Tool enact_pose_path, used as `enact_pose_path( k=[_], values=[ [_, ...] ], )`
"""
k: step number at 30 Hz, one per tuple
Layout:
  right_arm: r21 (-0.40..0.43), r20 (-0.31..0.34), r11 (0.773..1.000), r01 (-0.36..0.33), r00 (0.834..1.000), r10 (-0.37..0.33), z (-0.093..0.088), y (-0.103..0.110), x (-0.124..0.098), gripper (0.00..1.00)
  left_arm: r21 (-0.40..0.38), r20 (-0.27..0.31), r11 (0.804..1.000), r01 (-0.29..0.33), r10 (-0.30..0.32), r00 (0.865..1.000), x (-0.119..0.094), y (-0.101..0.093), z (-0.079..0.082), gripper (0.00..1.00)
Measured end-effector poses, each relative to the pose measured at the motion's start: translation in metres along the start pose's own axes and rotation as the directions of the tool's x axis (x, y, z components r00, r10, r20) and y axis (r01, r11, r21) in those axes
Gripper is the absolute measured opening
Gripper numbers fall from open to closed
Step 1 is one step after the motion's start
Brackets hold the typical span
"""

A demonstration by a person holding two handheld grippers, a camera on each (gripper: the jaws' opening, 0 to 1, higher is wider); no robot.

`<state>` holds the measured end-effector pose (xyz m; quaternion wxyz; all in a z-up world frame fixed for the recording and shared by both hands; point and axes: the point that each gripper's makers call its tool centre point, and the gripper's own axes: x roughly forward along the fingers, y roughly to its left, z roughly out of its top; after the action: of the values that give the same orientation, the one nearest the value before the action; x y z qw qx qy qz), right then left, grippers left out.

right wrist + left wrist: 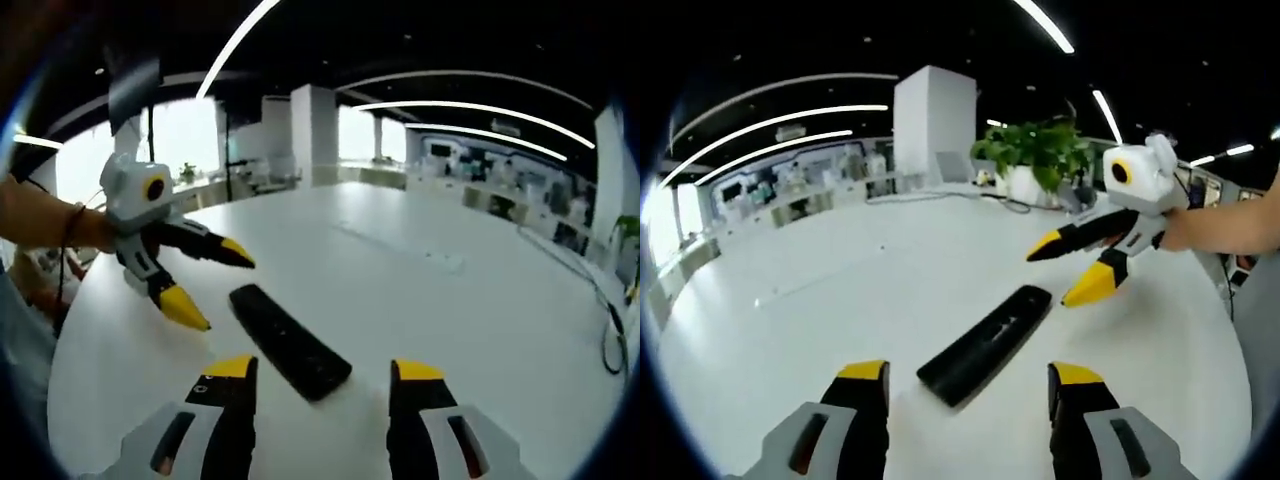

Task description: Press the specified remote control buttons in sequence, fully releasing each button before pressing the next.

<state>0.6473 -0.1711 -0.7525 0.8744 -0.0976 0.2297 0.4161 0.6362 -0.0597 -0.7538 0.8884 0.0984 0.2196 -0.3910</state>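
While both jaws gape, remote (985, 343) lies flat btwn them, untouched.

Left tongs (967, 385) jaws spread wide, right tongs (322, 380) jaws spread wide, both held low, empty

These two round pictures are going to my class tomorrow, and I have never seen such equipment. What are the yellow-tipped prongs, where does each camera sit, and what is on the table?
A person holds a two-jaw gripper in each hand, with a fisheye camera riding on each. In the left gripper view, the left gripper rises from the bottom; the right gripper enters opposite, a hand behind it. The right gripper view mirrors this. Both stand open, holding nothing. On the round white table lies a slim black remote control, untouched. A green potted plant stands at the far edge.
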Motion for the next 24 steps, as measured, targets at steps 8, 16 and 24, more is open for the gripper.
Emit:
enact_pose_path(
  k=[8, 16, 24],
  values=[
    [0.009, 0.001, 1.0, 0.026, 1.0, -0.026, 0.0, 0.004, -0.007, 0.51, -0.01, 0.007, 1.0, -0.023, 0.023, 1.0, -0.007, -0.008, 0.002, 0.68],
    [0.025, 0.019, 0.997, 0.077, 0.997, -0.077, 0.003, 0.002, -0.019, 0.51, -0.007, 0.015, 0.999, -0.052, 0.052, 0.999, -0.018, -0.017, 0.001, 0.68],
    [0.063, 0.026, 0.992, 0.107, 0.994, -0.109, 0.002, 0.007, -0.03, 0.51, -0.018, 0.018, 0.997, -0.081, 0.081, 0.997, -0.025, -0.02, -0.002, 0.68]
  ],
)
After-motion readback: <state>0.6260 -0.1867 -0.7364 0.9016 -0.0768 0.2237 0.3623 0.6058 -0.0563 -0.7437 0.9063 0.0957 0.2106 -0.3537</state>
